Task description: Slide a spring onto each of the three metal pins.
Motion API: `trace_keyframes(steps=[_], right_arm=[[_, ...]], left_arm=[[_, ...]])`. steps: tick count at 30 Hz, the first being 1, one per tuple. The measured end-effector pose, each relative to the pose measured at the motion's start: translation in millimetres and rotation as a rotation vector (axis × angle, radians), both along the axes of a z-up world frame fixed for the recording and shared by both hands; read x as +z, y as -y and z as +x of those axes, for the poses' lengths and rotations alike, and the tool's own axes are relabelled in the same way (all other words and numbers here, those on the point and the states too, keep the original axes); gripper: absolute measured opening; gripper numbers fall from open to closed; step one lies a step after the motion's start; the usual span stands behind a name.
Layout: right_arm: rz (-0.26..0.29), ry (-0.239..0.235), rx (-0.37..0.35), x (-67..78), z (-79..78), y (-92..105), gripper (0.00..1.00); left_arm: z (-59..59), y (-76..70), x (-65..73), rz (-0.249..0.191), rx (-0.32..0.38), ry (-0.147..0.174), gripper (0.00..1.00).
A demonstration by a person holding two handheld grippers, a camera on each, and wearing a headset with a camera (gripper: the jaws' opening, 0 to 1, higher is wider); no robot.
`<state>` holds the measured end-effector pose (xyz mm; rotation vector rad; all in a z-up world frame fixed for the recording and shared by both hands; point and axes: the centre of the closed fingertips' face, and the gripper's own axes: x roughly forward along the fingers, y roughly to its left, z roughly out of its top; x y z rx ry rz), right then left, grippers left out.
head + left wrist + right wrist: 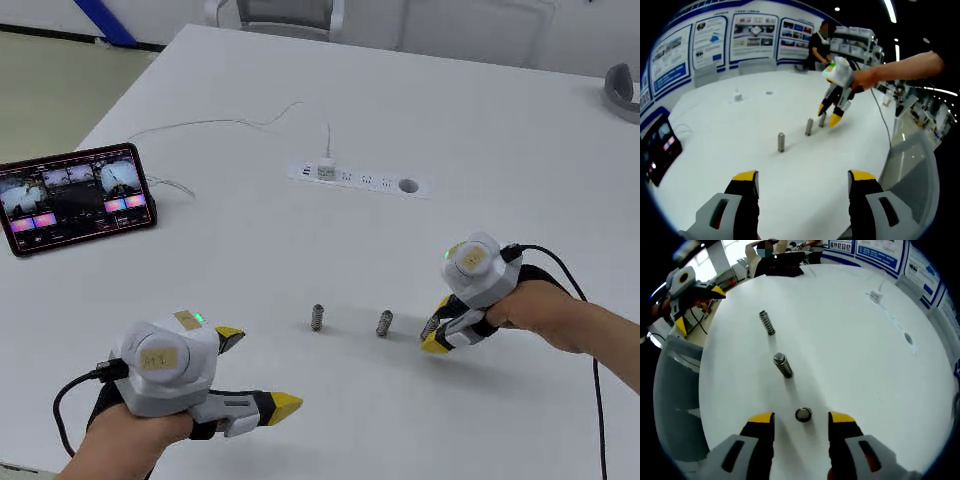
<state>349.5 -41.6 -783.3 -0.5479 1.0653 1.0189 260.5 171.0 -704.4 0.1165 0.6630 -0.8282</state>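
Over the table (850, 340) the right hand-held gripper (801, 416) points nose-down, jaws a modest gap apart. The third pin (803, 414) stands right between its tips, clear of both. Ahead of it in a row come the near spring (782, 365) and the far spring (767, 322), each upright on its own pin.

Now the left hand-held gripper (803, 175): spread wide, holding nothing, well back from that row with bare table between. Ahead and to its left lies a power strip (360, 180) with a white charger (327, 168). Further to its left, a lit tablet (75, 197).

The right gripper view looks at the third pin end-on, so I cannot tell whether a spring sits on it. The left gripper view catches it side-on but small, just beside the yellow tips.
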Motion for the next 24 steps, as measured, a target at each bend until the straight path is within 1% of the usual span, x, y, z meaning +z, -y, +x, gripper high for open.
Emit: trace_keyframes(steps=[1, 5, 12, 17, 19, 22, 24], right_arm=[[0.018, 0.004, -0.029, 3.1, 0.8, -0.2, 0.48], [0.07, 0.003, -0.098, 10.0, 1.5, 2.1, 0.51], [0.16, 0.008, -0.223, 18.8, -1.1, 6.8, 0.59], [0.202, 0.018, -0.266, 21.4, -6.3, 11.3, 0.65], [0.227, 0.028, -0.286, 24.6, -8.9, 11.2, 0.67], [0.252, 0.036, -0.319, 28.3, -11.3, 12.8, 0.7], [0.269, 0.05, -0.33, 32.5, -13.9, 12.6, 0.72]], left_arm=[[0.0, -0.3, 0.5, -0.001, 0.002, -0.001, 0.75], [0.3, -0.8, 2.3, -0.01, 0.007, -0.002, 0.74], [3.3, -3.6, 5.7, -0.021, 0.025, 0.005, 0.74], [6.1, -5.5, 7.5, -0.027, 0.037, 0.008, 0.73], [7.1, -5.9, 8.9, -0.033, 0.042, 0.009, 0.74], [9.1, -7.4, 9.0, -0.034, 0.05, 0.01, 0.74], [10.5, -8.1, 10.1, -0.037, 0.055, 0.011, 0.74]])
